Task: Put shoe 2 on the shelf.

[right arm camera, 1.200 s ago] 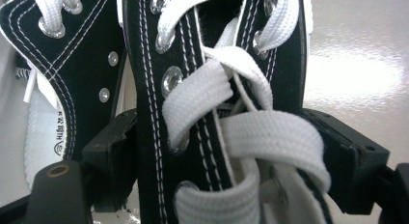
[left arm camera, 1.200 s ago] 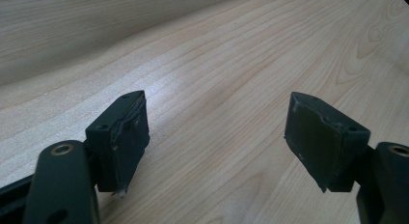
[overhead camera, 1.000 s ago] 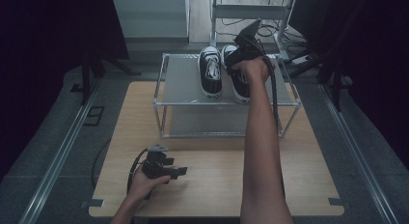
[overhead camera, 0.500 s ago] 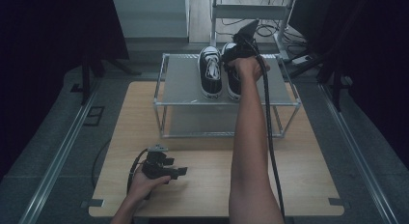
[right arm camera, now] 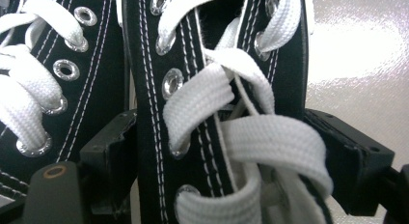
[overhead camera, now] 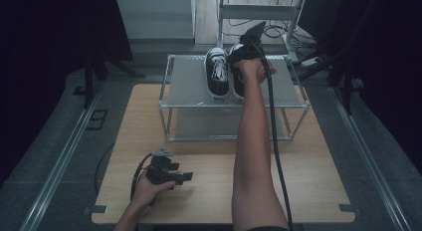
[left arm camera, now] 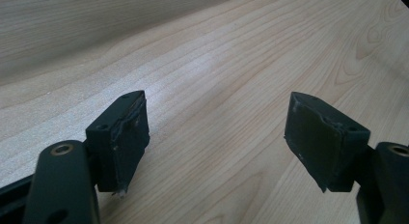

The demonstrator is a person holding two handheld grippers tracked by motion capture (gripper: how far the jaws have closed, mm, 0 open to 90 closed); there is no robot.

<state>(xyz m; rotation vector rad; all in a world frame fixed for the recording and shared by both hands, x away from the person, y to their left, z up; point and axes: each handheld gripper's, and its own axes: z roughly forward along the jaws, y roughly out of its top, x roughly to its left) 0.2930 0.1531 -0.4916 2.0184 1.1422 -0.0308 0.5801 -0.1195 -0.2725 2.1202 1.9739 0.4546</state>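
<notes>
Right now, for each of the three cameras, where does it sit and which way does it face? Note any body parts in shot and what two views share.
High view: above the person's side, facing forward and down on the wooden table and metal rack; both forearms enter from the bottom.
Left gripper view: rides the left gripper, looking past its spread jaws at bare tabletop.
Right gripper view: rides the right gripper, jaws either side of a black sneaker.
Shared: that sneaker also appears on the rack in the high view, beside its pair.
</notes>
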